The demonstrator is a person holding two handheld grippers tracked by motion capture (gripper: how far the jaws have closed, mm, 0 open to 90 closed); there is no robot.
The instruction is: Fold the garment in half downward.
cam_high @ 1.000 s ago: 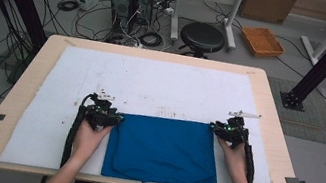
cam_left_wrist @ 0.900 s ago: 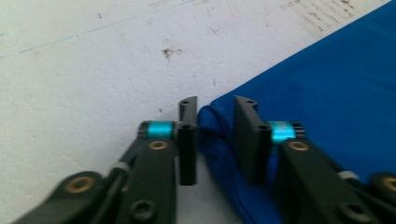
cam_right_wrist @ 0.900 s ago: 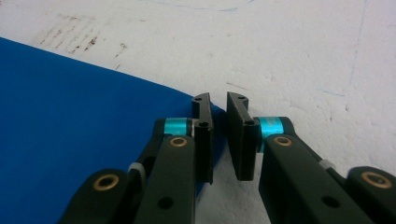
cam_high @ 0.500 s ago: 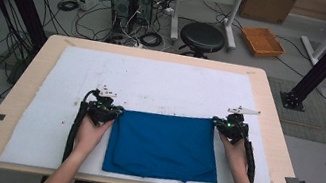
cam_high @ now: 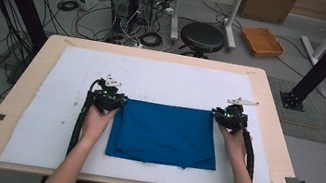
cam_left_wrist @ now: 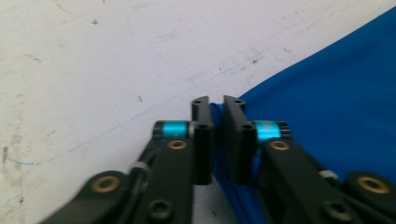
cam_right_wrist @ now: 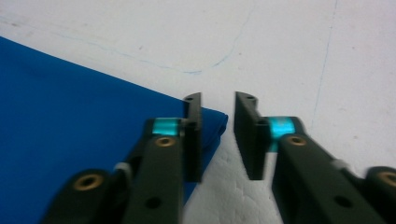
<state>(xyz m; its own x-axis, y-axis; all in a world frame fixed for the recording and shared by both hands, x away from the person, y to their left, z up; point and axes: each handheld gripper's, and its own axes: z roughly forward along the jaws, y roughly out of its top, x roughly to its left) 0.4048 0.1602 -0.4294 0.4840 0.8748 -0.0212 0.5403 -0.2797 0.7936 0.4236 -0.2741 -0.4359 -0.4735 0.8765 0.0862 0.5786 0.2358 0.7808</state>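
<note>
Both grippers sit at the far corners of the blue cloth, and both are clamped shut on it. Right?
Not quite. The left gripper is shut on the blue cloth at its far corner, but the right gripper is open: the right gripper view shows its jaws apart, the cloth corner beside one jaw, not pinched. Positions are as you said.

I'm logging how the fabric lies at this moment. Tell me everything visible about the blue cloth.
The blue cloth is plain, matte, woven-looking fabric, folded into a rough rectangle lying flat on the white mat, with a small pucker along its near edge. The left claw is nearly closed on its far left corner, cloth showing between the jaws. The right claw is open at the far right corner, one jaw over the corner's tip.
</note>
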